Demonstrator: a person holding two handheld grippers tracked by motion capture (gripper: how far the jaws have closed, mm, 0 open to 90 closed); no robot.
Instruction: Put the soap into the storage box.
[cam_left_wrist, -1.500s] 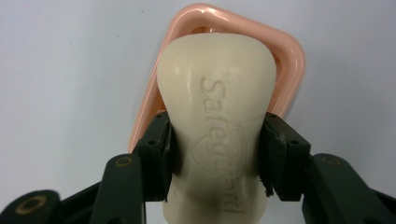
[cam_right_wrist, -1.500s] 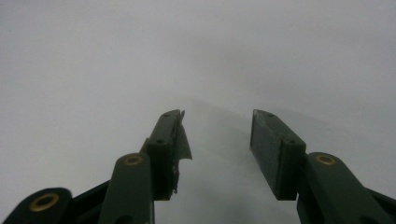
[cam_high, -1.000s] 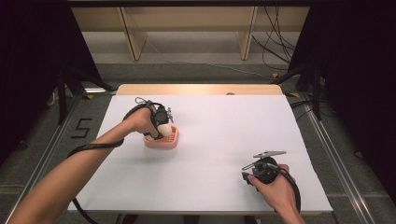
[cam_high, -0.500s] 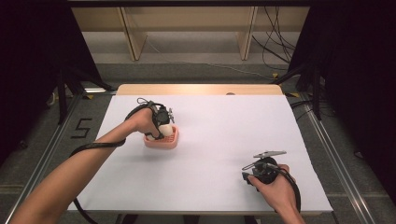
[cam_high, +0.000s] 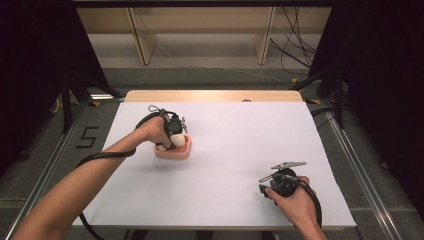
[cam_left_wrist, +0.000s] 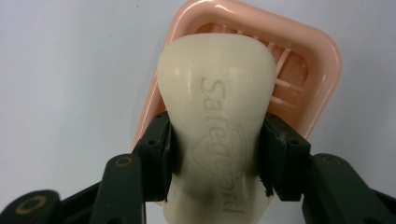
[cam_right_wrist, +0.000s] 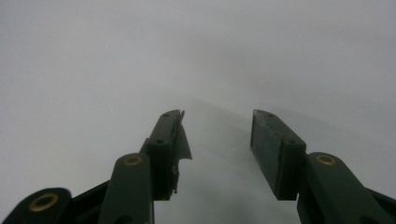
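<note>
A cream bar of soap (cam_left_wrist: 219, 107) with raised lettering stands on end between the jaws of my left gripper (cam_left_wrist: 215, 140), which is shut on its lower half. Behind and below it lies a pink slatted soap dish (cam_left_wrist: 310, 70). From above, the left gripper (cam_high: 172, 136) holds the soap (cam_high: 176, 140) over the soap dish (cam_high: 176, 151) on the left part of the white table (cam_high: 240, 130). My right gripper (cam_high: 267, 189) rests low at the front right of the table. In its own view the right gripper (cam_right_wrist: 215, 135) is open, with bare white tabletop between its fingers.
A black cable (cam_high: 102, 156) trails from the left gripper along the forearm. Beyond the table's far wooden edge (cam_high: 215, 95) stand shelf legs and loose cables on the floor. Metal rails run along both sides of the table.
</note>
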